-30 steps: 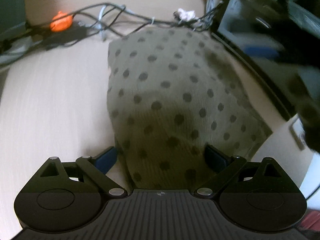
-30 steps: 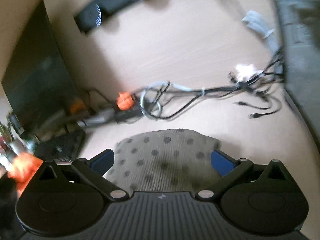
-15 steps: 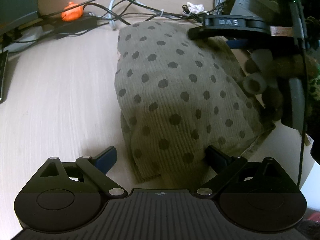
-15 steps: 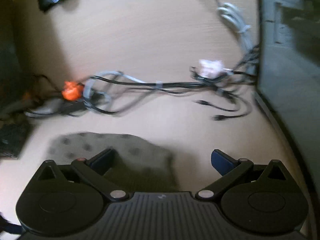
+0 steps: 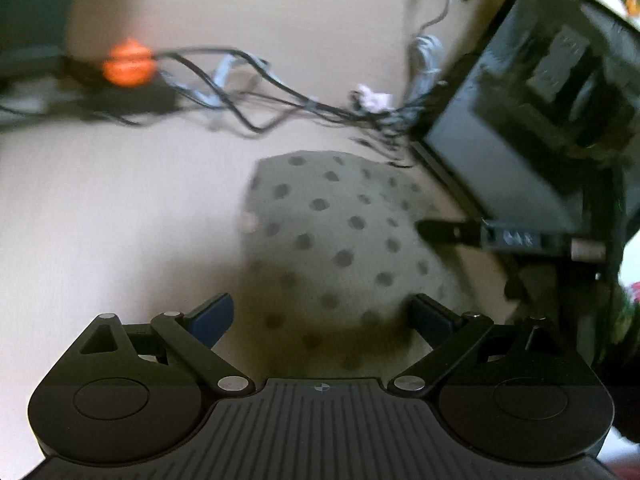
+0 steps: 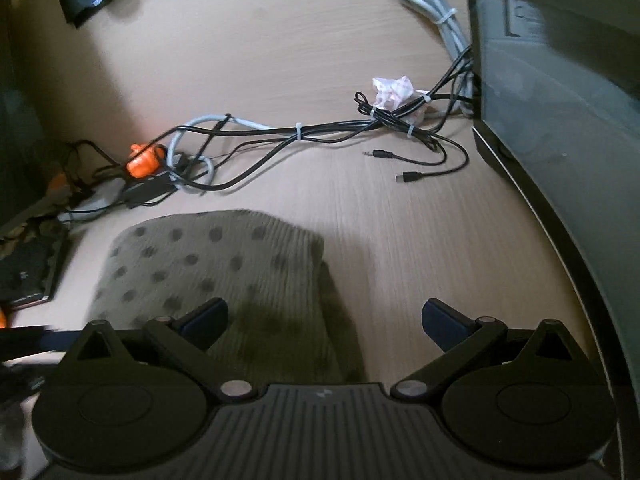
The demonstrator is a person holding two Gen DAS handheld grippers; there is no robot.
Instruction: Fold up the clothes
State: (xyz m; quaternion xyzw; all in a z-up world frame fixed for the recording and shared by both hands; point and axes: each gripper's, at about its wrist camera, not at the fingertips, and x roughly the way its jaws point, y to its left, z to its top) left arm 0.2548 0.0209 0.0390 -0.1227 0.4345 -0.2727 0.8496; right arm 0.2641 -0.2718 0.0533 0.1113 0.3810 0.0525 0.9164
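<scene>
The folded garment [image 6: 208, 264] is ribbed, matt olive cloth with darker dots. It lies on a smooth, pale wood-grain desk [image 6: 280, 48].

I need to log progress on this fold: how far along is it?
Done: the dotted garment lies as a compact folded bundle on the desk. In hand: nothing; left claw and right claw are both open above it. Left: possibly only tidying.

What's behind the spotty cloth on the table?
Behind the spotty cloth lies a tangle of cables, an orange thing and a crumpled paper. Whatever is under the cloth is covered.
</scene>
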